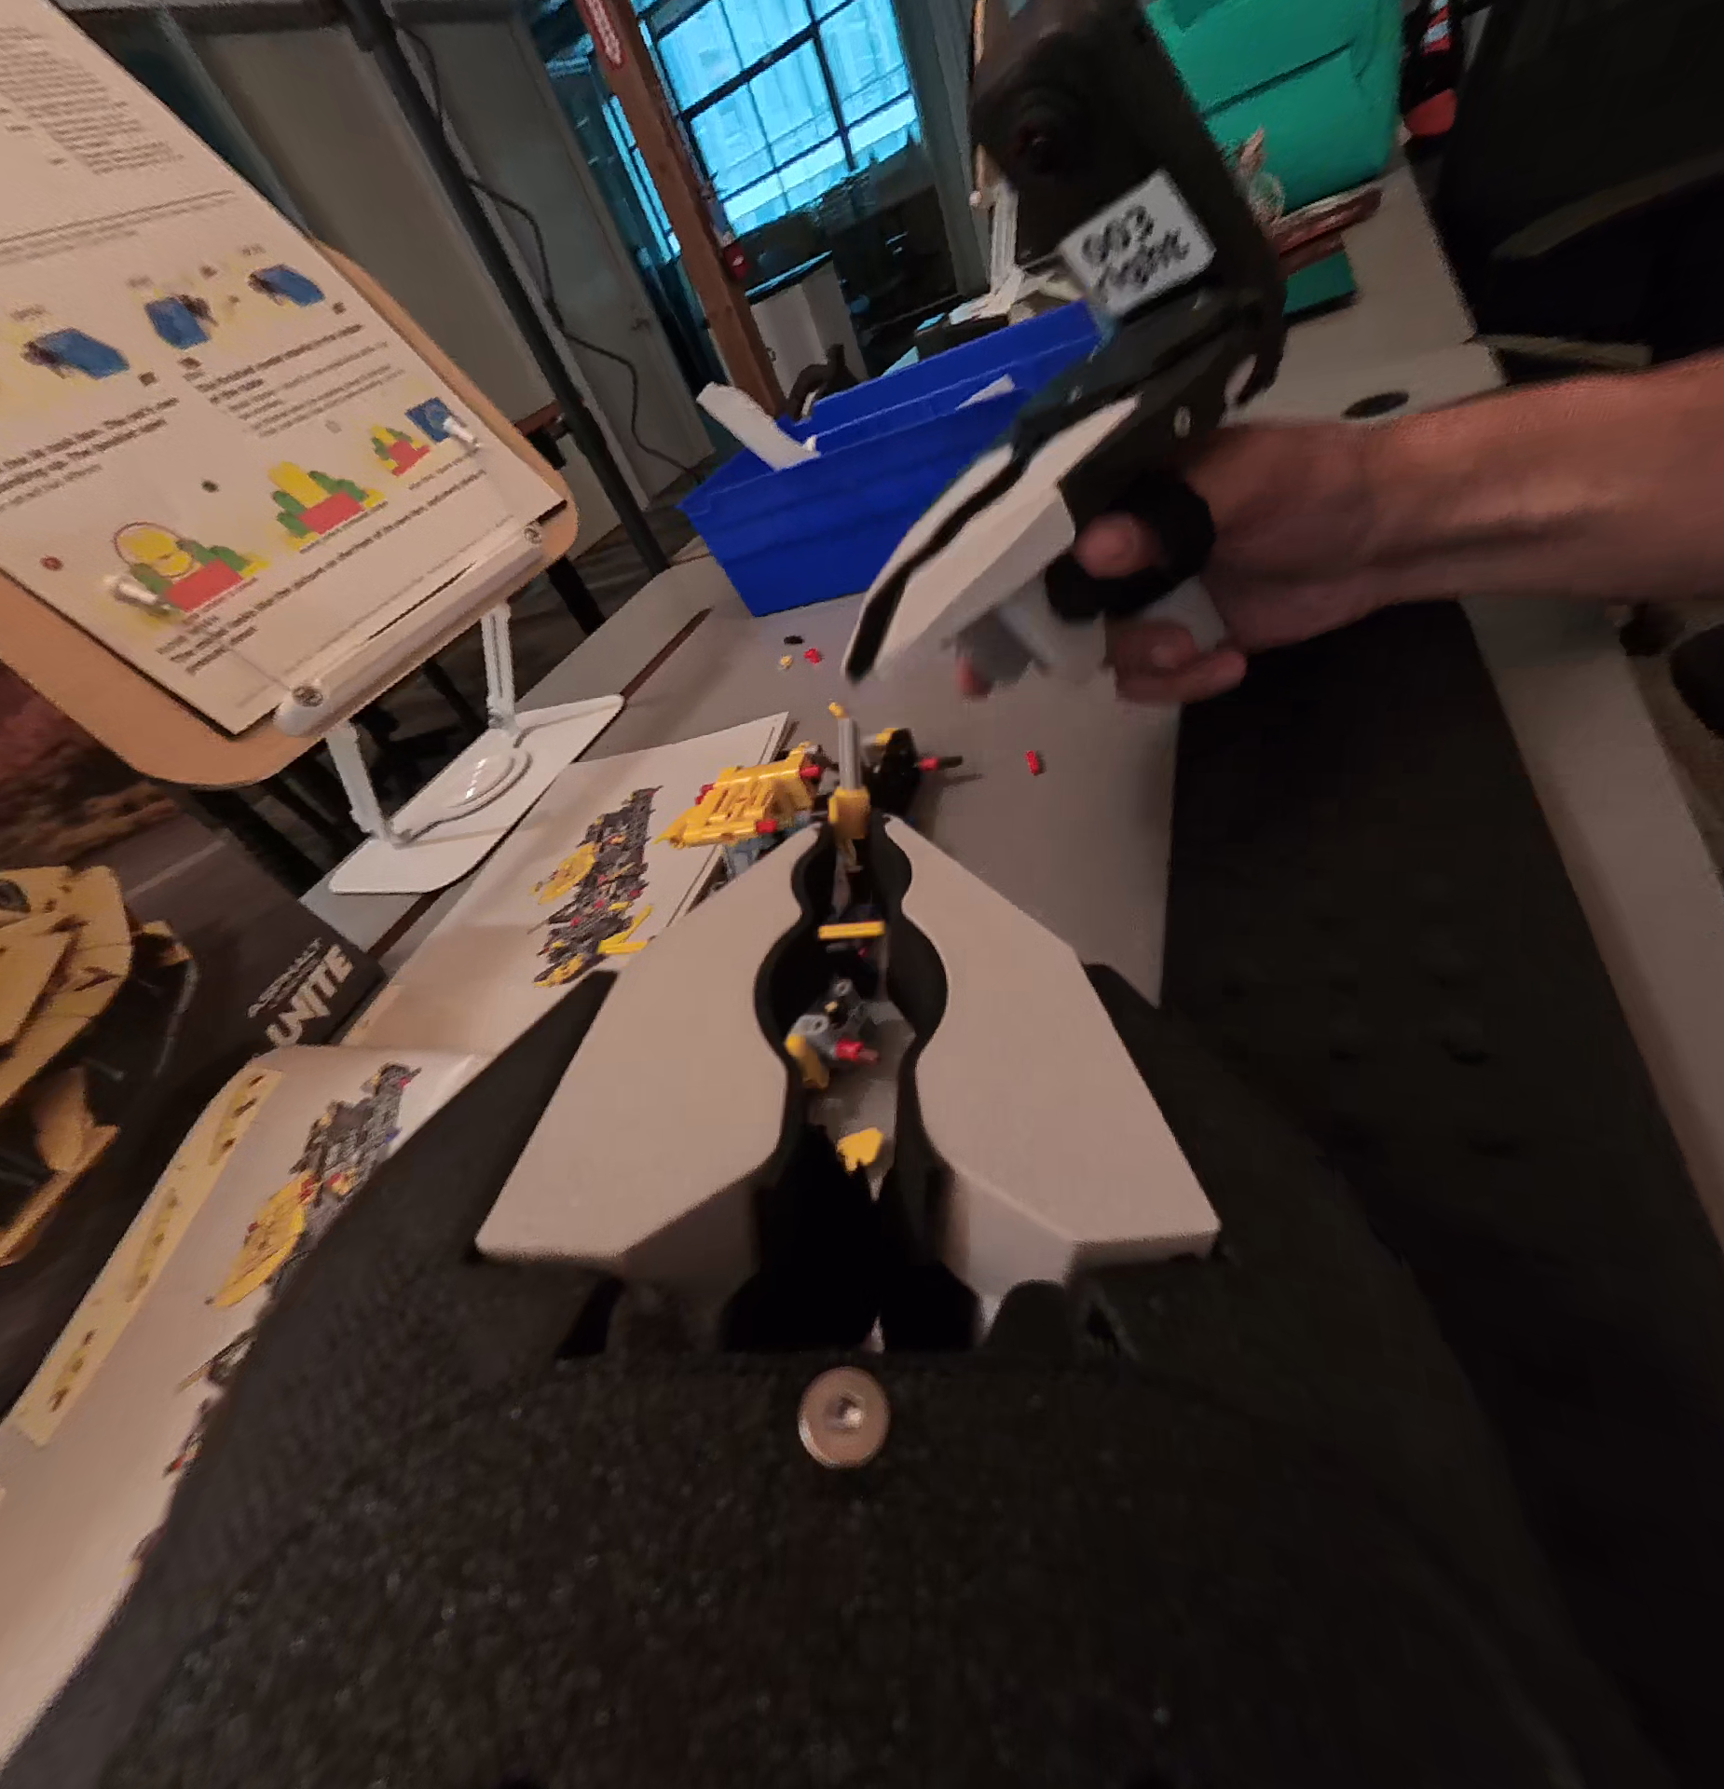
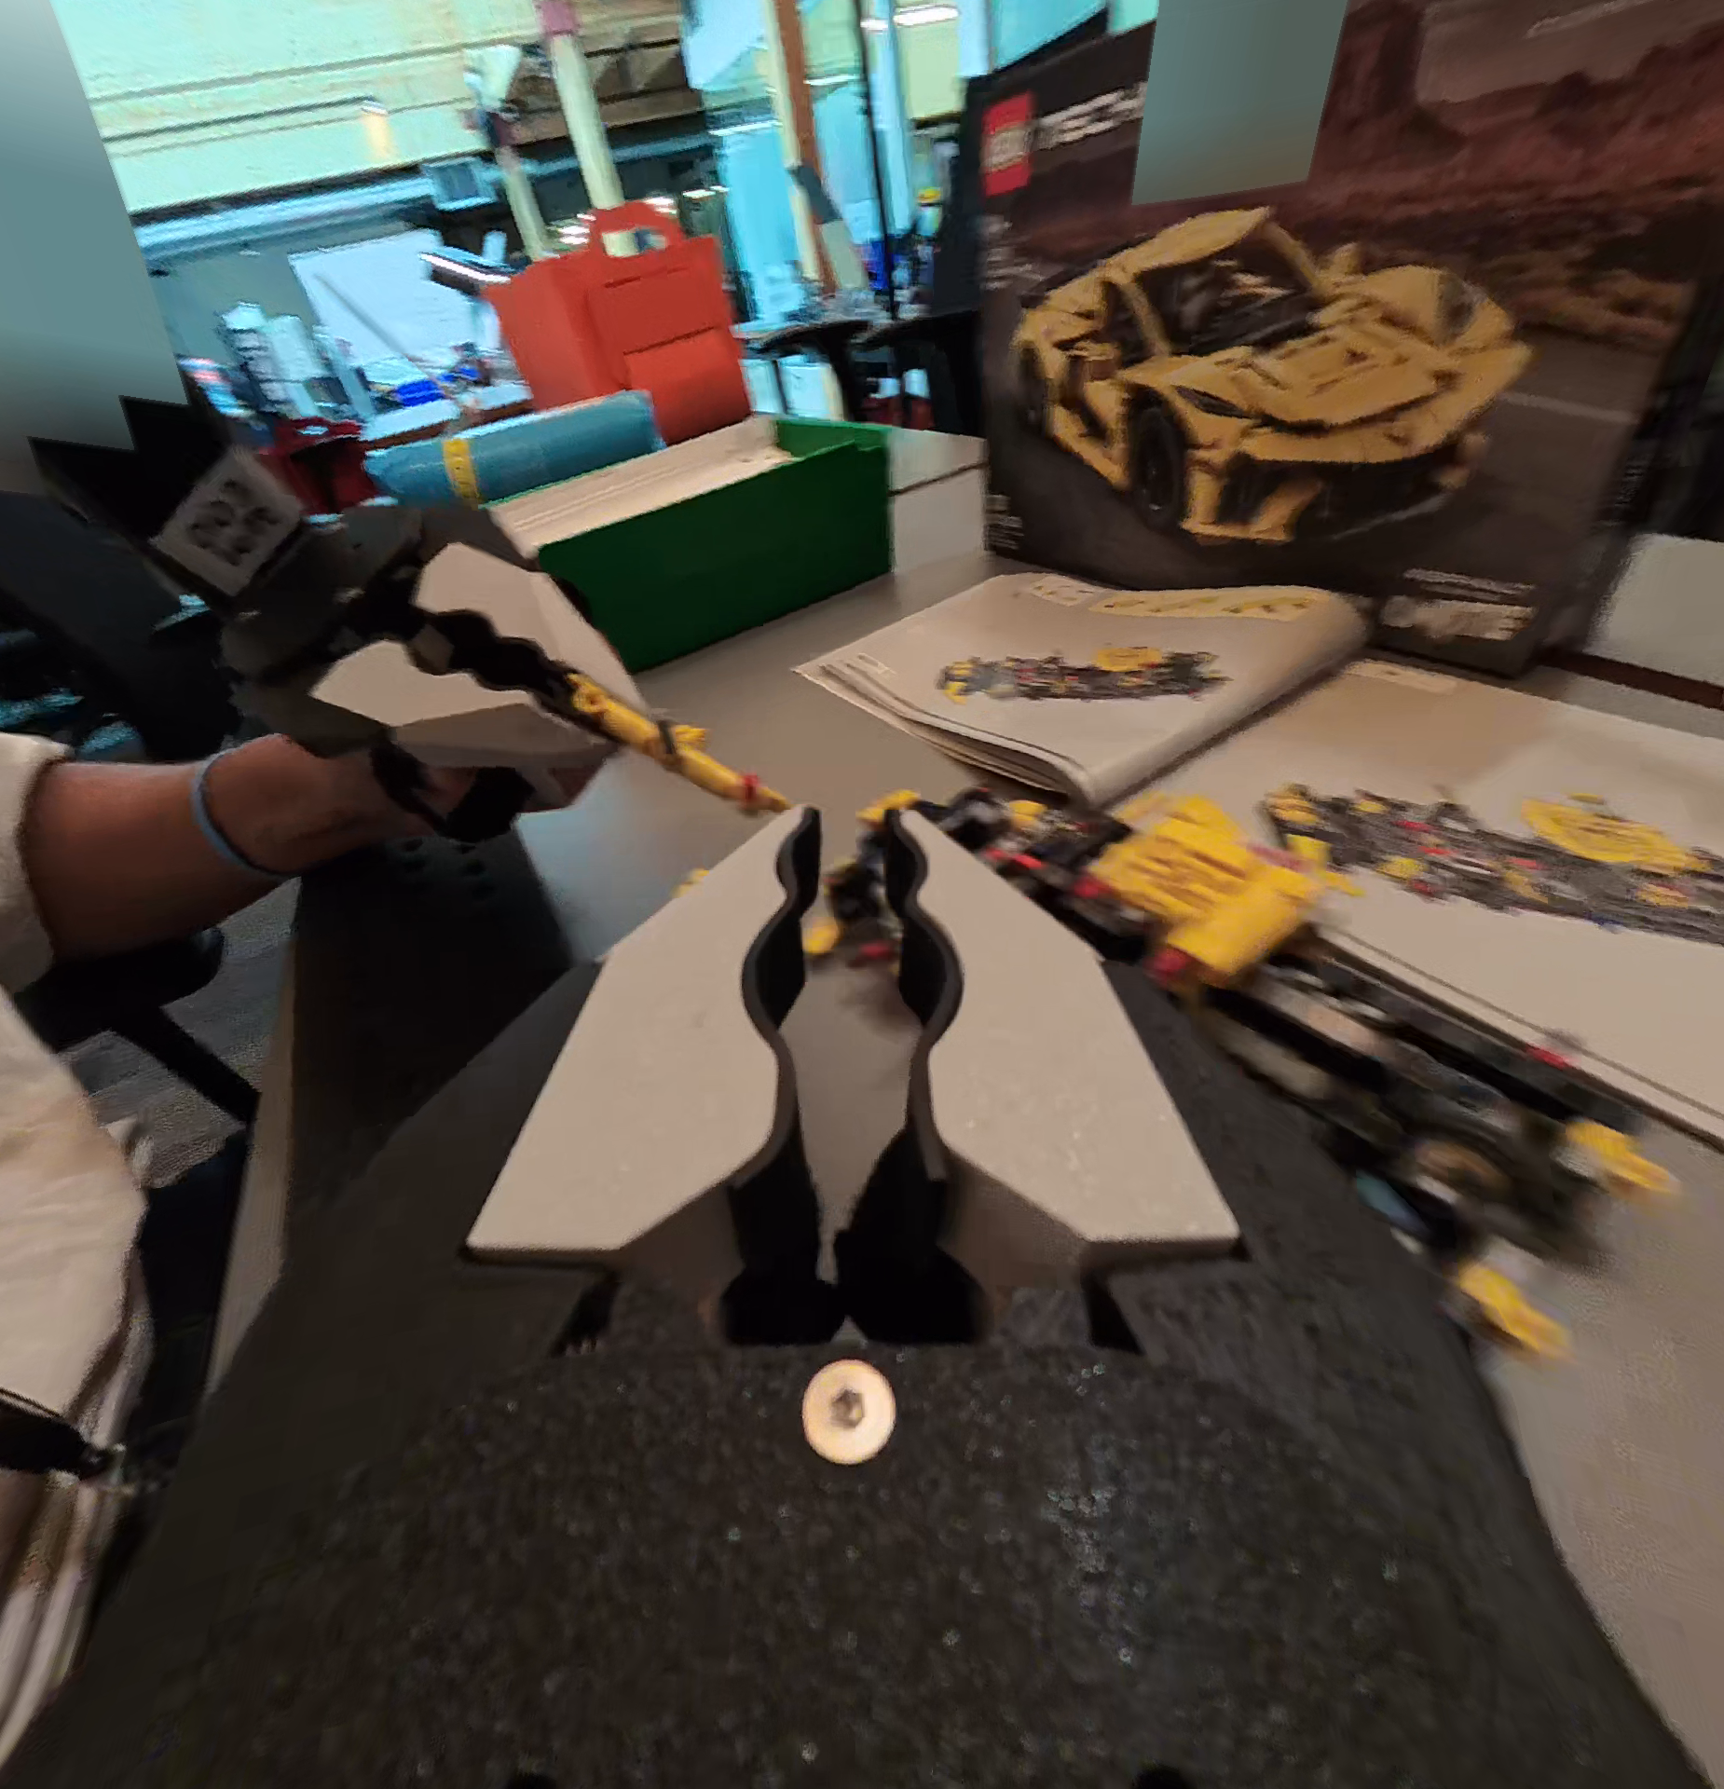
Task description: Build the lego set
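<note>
two hand-held grippers over a grey table (image 1: 1052, 871). left gripper (image 2: 587, 712), seen from the side in the right wrist view: its jaws are clamped on a slim yellow lego sub-assembly (image 2: 689, 760) with small red pins, which juts out past the fingertips toward the chassis; in the left wrist view the same piece (image 1: 846, 808) stands up between the fingertips. right gripper (image 2: 850, 837): fingertips a narrow gap apart with nothing between them, held above the table just beside the near end of the partly built lego chassis (image 2: 1216, 920). the chassis, black with yellow panels and red pins, lies on the table and runs from the right gripper's tips off to the right, resting partly over an open instruction booklet (image 2: 1516, 871); motion blur hides its finer detail. in the left wrist view the right gripper (image 1: 863, 649) is raised above the model, pointing down-left, gripped by a person's hand (image 1: 1255, 561). a few loose red and yellow pieces (image 1: 1032, 762) lie scattered on the table near the model. a second instruction booklet (image 2: 1081, 668) lies closed behind it, and the set's box (image 2: 1323, 368), showing a yellow car, stands upright at the back. a green bin (image 2: 723, 552) sits left of the box; a blue bin (image 1: 858, 484) sits at the far table edge. a printed sheet on a white stand (image 1: 190, 407) leans at the left.
</note>
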